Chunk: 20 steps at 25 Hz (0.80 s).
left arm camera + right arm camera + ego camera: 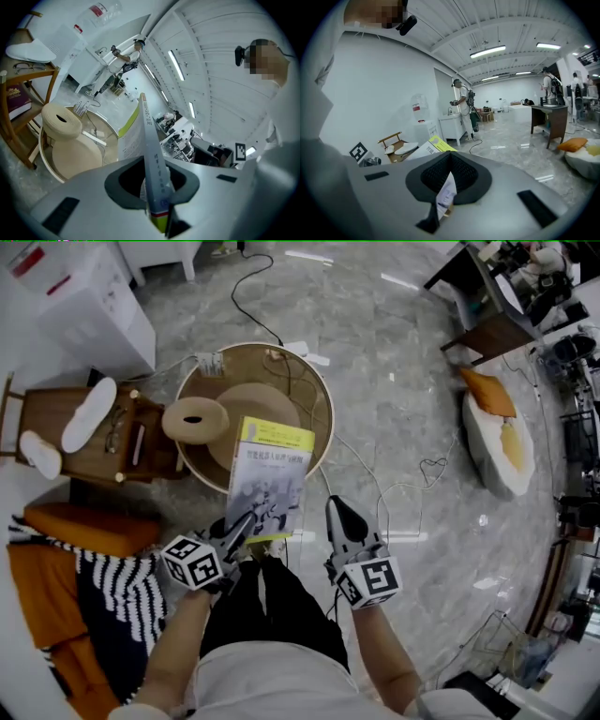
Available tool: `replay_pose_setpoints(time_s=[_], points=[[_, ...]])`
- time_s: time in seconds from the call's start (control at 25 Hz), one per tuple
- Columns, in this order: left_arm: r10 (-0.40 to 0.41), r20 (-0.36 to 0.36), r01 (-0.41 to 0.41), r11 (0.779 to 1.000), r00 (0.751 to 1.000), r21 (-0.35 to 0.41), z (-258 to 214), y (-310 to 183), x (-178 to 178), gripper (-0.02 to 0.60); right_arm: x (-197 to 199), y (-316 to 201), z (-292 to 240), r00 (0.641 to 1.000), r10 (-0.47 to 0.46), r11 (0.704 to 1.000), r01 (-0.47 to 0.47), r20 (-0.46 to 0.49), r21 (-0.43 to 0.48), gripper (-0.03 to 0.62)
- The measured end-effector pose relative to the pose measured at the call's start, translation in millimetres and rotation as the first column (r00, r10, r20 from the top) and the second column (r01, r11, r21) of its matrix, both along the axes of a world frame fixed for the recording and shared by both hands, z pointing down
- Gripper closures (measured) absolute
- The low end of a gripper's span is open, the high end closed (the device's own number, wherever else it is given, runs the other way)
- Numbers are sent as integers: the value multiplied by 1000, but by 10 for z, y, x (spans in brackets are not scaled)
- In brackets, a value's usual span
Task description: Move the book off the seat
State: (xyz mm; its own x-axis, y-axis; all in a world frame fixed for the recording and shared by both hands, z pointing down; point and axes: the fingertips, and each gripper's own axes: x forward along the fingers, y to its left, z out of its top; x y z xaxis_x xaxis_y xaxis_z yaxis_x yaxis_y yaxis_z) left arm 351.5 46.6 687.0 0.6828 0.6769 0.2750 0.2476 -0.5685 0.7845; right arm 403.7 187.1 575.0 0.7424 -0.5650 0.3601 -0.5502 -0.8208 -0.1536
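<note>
A book (270, 474) with a yellow top band and a grey cover hangs in the air over the near rim of the round rattan seat (319, 395). My left gripper (246, 521) is shut on the book's lower left corner. In the left gripper view the book's spine (152, 159) runs up between the jaws of the left gripper (157, 187), above the seat's tan cushion (70, 159). My right gripper (339, 512) is to the right of the book, shut and apart from it. In the right gripper view a small white slip shows at the seam of the right gripper (447, 183), and the book's yellow corner (436, 143) peeks from the left.
A tan ring-shaped pillow (195, 420) rests on the seat's left rim. A wooden side table (89, 432) with slippers and glasses stands to the left. There are an orange and striped blanket (84, 577), a cable (253, 287) on the floor, a white beanbag (497, 442) and a dark table (487, 306).
</note>
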Motion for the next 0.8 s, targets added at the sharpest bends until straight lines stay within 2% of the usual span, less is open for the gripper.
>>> replay_pose_setpoints(time_s=[0.12,0.36,0.64,0.8], points=[[31,26,-31,999,999,24,380,78,212,505,161,-46,226,1000,-24,1000,24,5,-10,572],[36,64,-37,999,997,12,956,214,544,505,406,-29,735,998,-48,999,48,41,-13,572],[84,44,-84,996,996,-1,1252,431,904,505,613,26,1161,994,-61,998,62,96,-10,572],[100,32,-99,994,994,-45,1421,534,1113,505,730,42,1383,990,-78,997,81,121,-14,572]])
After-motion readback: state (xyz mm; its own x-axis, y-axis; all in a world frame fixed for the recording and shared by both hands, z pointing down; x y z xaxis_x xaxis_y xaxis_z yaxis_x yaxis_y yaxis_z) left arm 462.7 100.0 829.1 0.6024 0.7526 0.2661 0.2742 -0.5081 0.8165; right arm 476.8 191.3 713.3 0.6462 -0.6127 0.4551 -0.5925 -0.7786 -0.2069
